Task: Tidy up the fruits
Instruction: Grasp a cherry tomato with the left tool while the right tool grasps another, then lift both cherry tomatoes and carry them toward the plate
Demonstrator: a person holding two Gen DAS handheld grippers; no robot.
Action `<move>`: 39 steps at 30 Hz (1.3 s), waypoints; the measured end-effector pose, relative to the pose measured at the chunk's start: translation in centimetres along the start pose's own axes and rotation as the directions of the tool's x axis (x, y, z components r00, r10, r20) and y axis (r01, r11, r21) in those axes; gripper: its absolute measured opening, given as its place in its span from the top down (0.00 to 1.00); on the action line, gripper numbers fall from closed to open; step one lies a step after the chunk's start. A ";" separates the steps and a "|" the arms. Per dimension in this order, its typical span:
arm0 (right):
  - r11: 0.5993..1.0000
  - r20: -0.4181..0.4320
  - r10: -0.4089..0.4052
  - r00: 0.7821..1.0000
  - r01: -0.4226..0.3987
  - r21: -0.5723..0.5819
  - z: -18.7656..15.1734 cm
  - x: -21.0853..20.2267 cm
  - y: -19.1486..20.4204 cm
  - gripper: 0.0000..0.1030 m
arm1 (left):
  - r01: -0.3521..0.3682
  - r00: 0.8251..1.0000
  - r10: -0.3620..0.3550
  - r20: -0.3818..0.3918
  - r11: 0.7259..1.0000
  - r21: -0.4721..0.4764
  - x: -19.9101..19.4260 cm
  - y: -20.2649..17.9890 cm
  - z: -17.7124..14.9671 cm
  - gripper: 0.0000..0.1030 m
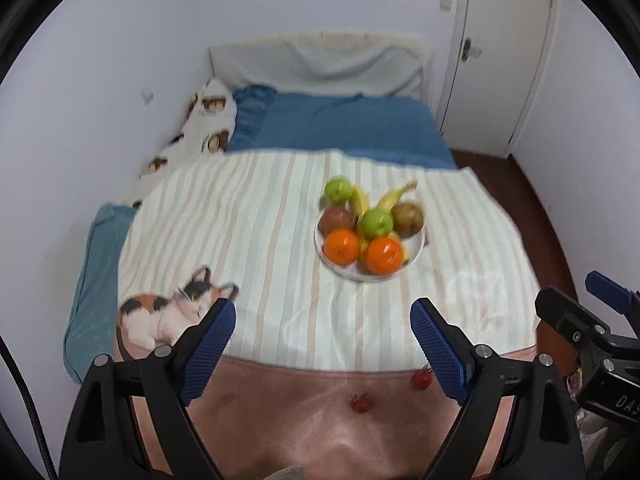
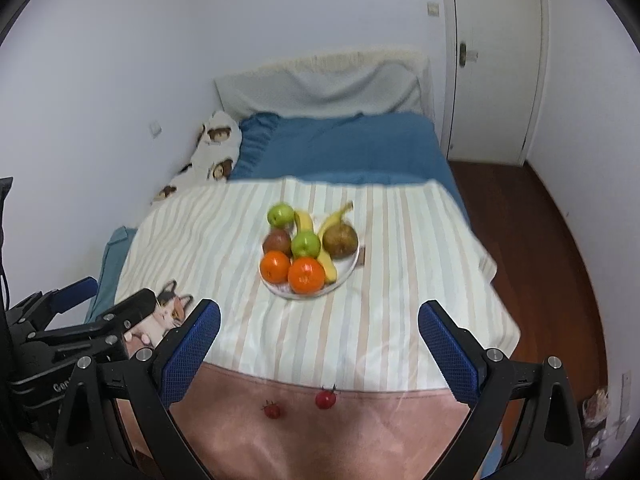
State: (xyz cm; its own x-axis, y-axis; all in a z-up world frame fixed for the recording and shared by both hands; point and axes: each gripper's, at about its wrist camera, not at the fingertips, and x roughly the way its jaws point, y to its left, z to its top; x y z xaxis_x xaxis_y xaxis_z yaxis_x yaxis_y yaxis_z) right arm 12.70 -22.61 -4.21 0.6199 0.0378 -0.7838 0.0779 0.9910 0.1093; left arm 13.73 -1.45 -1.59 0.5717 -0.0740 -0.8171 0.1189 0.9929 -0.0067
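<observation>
Ahead, fruit plate [image 1: 416, 250], beyond hand-held gripper [image 1: 323, 332]

Home bedroom. Bed [image 2: 344, 152] with blue sheet against white walls, monkey-print pillow [image 2: 216, 148], striped blanket [image 2: 400, 280] with cat print, white door [image 2: 496, 60], dark wooden floor [image 2: 540, 240].

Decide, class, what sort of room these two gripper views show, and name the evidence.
Most likely a bedroom: a bed with blue bedding, a patterned pillow by the wall, and a white door. The plate of fruit sits on the bed.
</observation>
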 end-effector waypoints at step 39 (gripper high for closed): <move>0.994 -0.511 0.093 0.855 -0.047 0.103 -15.1 21.5 -4.1 0.73 | 0.196 0.758 -0.179 -0.627 0.980 -0.043 23.4 -3.9 -15.8 0.78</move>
State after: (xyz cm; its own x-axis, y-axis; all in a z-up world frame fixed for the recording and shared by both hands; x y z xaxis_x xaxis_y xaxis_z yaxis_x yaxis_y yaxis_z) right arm 13.92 -23.97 -30.68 0.1380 0.1904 -0.9720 0.1286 0.9696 0.2082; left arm 13.81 -5.61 -29.84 -0.0967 -0.1755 -0.9797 0.1939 0.9621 -0.1915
